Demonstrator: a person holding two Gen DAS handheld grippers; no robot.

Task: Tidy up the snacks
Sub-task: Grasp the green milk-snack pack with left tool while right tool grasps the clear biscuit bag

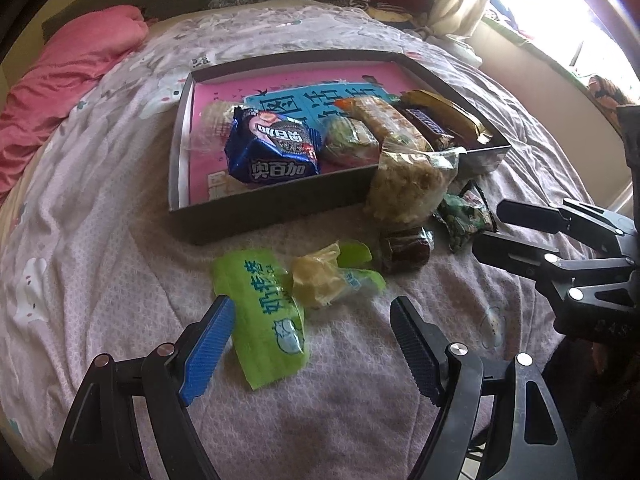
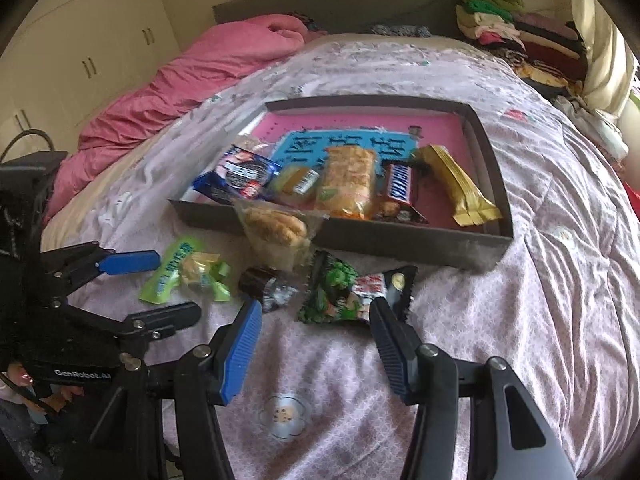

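Observation:
A dark shallow box (image 1: pixel 280 208) (image 2: pixel 400 240) with a pink floor sits on the bed and holds several snacks: a blue cookie pack (image 1: pixel 272 148) (image 2: pixel 236 176), an orange wafer pack (image 2: pixel 348 180), a Snickers bar (image 2: pixel 400 192) and a gold bar (image 2: pixel 456 184). Loose in front of it lie a long green packet (image 1: pixel 260 320) (image 2: pixel 172 276), a small yellow cake in a green wrapper (image 1: pixel 324 280), a clear pastry bag (image 1: pixel 408 184), a dark brown sweet (image 2: pixel 260 284) and a green-black packet (image 2: pixel 344 296). My left gripper (image 1: pixel 314 320) stands open over the long green packet. My right gripper (image 2: pixel 316 320) is open just short of the green-black packet.
The bed wears a pale lilac patterned cover (image 2: pixel 520 280). A pink blanket (image 2: pixel 200 76) is bunched at the far left. Folded clothes (image 2: pixel 520 40) are stacked at the far right, by the headboard. White cupboards (image 2: pixel 80 40) stand beyond the bed.

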